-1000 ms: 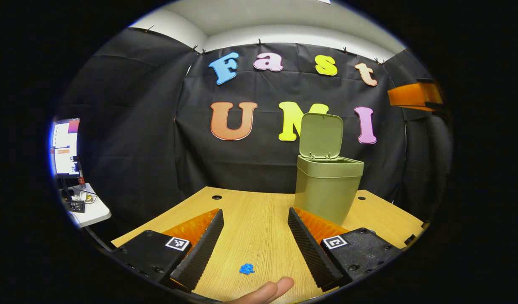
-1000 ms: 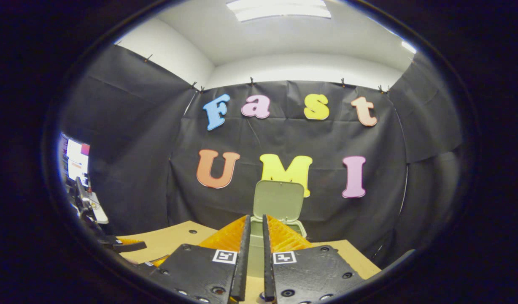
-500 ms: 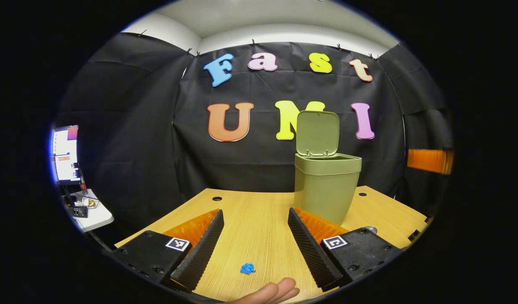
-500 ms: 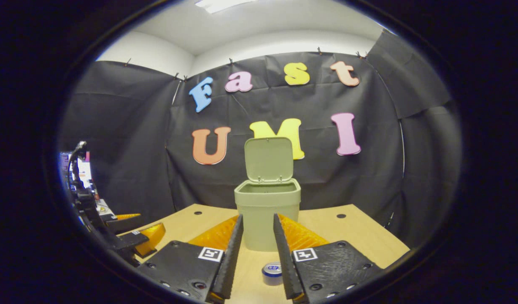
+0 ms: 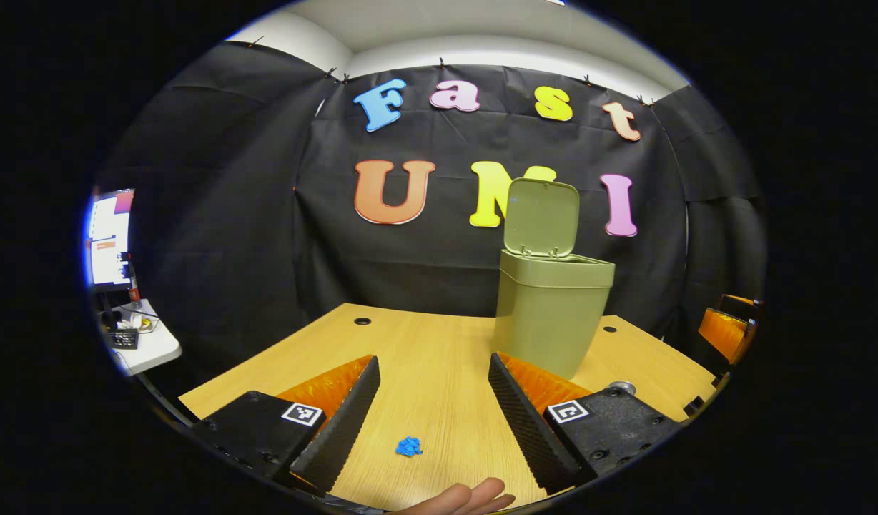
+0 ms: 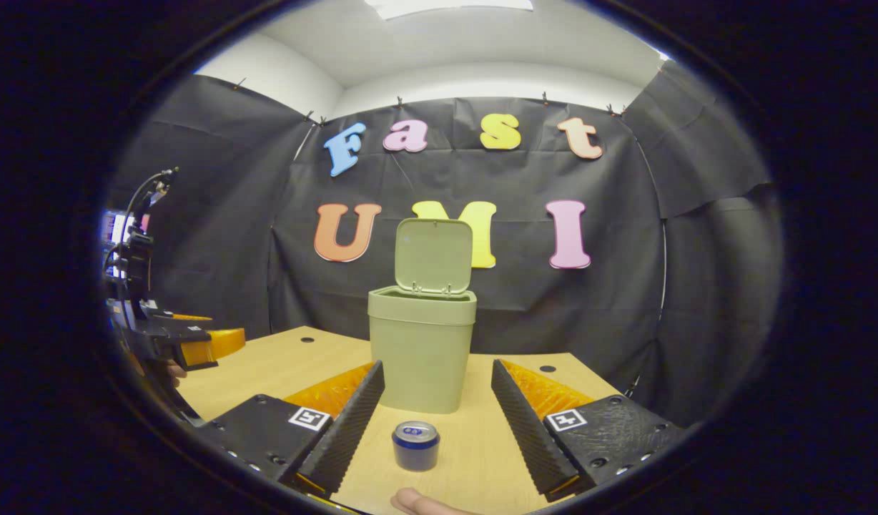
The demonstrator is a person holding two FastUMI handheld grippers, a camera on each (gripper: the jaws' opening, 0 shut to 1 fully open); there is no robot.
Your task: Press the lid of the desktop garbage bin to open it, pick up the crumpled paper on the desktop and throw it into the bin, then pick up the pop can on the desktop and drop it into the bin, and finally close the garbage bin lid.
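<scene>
Toward the far edge of the wooden bench (image 6: pixel 296 365) stands the green garbage bin (image 6: pixel 422 350), its lid (image 6: pixel 434 255) swung up on the rear hinge and standing nearly upright above the open mouth. On the near side of the bin, between it and the bench's near edge, the pop can (image 6: pixel 415 445) stands upright with its silver top showing; it is close to the bin but not touching it. The right claw (image 6: pixel 437 418) is spread wide, its two fingers reaching forward on either side of the can with clear space between each finger and the can, so nothing is gripped. A fingertip (image 6: pixel 410 501) of the person shows at the bottom of the right gripper view.

In the left gripper view the left claw (image 5: pixel 433 411) is also spread wide and holds nothing, hovering over bare wood. A small blue crumpled paper (image 5: pixel 409 447) lies on the bench between its fingers, nearer the left one and close to the bench's near edge. The bin (image 5: pixel 550 318) stands beyond the right finger, lid (image 5: pixel 541 217) raised. The person's hand (image 5: pixel 460 497) shows at the bottom of this view. A white side table (image 5: pixel 142 343) with small items sits off the bench's left edge.
</scene>
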